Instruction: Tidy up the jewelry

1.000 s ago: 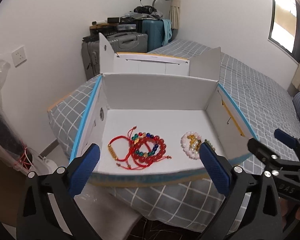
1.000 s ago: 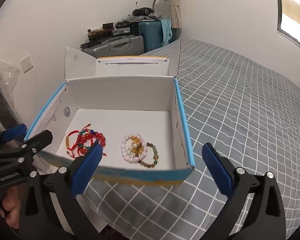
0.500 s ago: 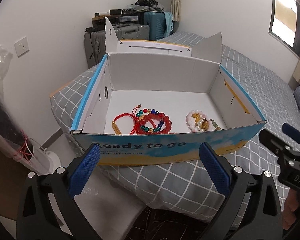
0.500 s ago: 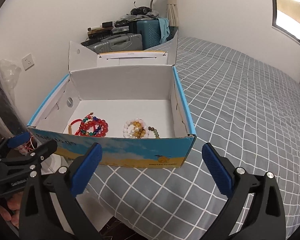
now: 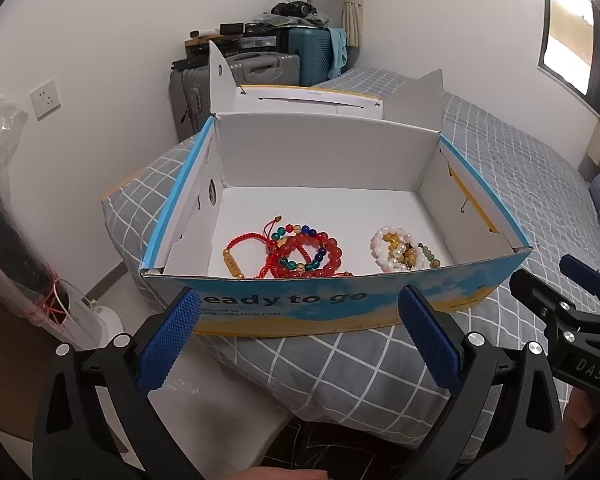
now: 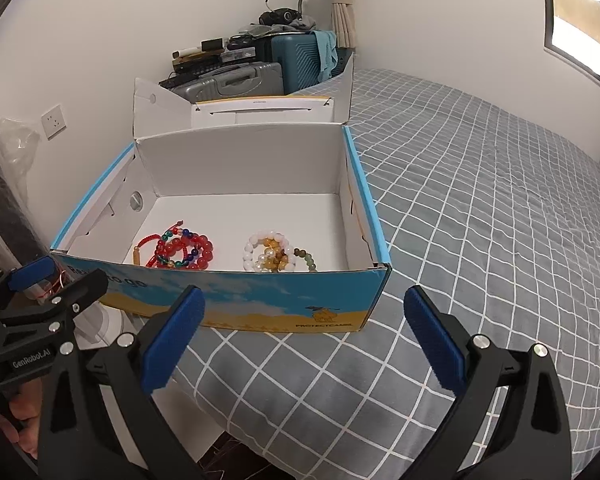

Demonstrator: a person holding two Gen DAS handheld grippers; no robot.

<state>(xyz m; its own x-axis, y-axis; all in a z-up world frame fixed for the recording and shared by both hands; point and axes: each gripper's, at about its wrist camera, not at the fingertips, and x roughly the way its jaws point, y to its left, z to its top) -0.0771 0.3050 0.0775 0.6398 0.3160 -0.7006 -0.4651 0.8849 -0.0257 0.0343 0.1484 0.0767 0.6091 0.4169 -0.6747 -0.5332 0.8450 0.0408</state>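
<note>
Both grippers have drawn back from the box (image 5: 340, 304), whose printed front wall now shows on the bed (image 6: 500, 200). Left gripper (image 5: 300, 336) and right gripper (image 6: 304, 340) hang spread wide and empty. Inside lie the red bracelets (image 5: 296, 254) and, apart, the pale bead bracelets (image 5: 400, 250): sorting looks finished.

Each claw (image 5: 300, 336) is black plastic with blue ribbed pads (image 5: 168, 344), silver screws, and white lettering at nine o'clock (image 6: 30, 359).
</note>
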